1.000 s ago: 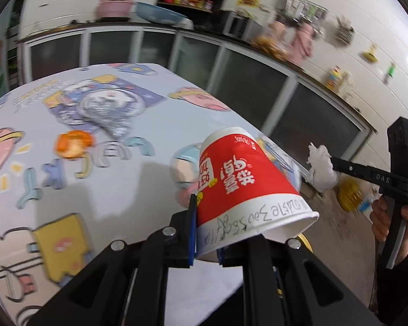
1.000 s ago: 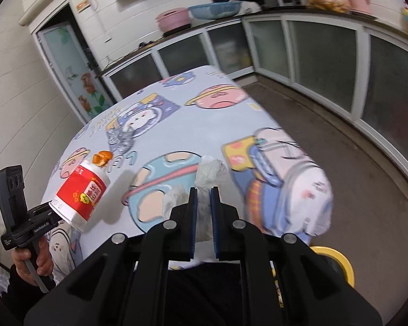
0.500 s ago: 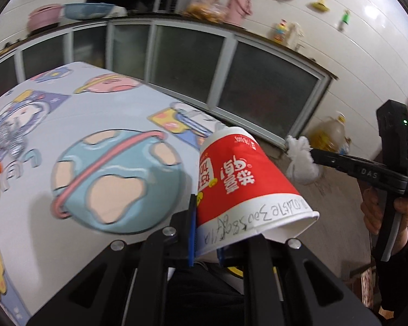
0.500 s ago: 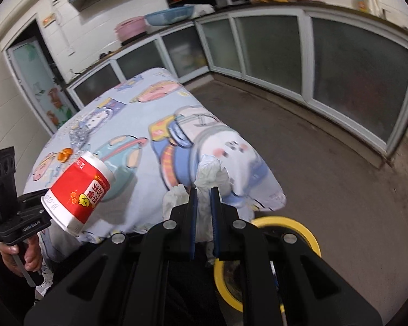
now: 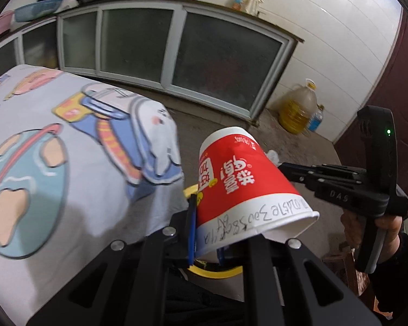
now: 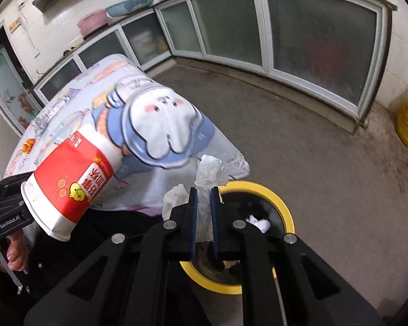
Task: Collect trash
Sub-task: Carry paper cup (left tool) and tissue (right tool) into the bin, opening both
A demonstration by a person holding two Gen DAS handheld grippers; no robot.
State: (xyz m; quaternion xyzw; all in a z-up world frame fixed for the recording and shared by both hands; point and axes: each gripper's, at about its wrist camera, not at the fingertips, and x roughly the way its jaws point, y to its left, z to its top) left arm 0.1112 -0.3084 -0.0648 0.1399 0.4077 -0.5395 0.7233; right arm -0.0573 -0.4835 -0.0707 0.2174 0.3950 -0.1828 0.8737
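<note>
My left gripper [image 5: 205,231] is shut on the rim of a red and white paper cup [image 5: 239,184], held tilted past the table's corner; the same cup [image 6: 73,182] shows at the left of the right wrist view. My right gripper [image 6: 203,206] is shut on a crumpled white tissue [image 6: 208,172], which hangs over a yellow-rimmed trash bin [image 6: 283,206] on the floor. A white wad [image 6: 259,222] lies inside the bin. In the left wrist view the bin's yellow rim [image 5: 217,273] peeks out below the cup, and the right gripper's black body [image 5: 340,187] reaches in from the right.
The table with its cartoon-print cloth [image 5: 54,163] stands to the left, its corner next to the bin. An orange scrap [image 6: 28,145] and a foil wad [image 6: 40,123] lie far back on it. A yellow oil jug [image 5: 297,108] stands by the cabinets [image 5: 176,51]. Bare concrete floor [image 6: 326,163] lies to the right.
Both grippers have swung off the table and sunk toward the floor, still holding the cup and the tissue. The yellow-rimmed bin has come fully into view under the right gripper.
</note>
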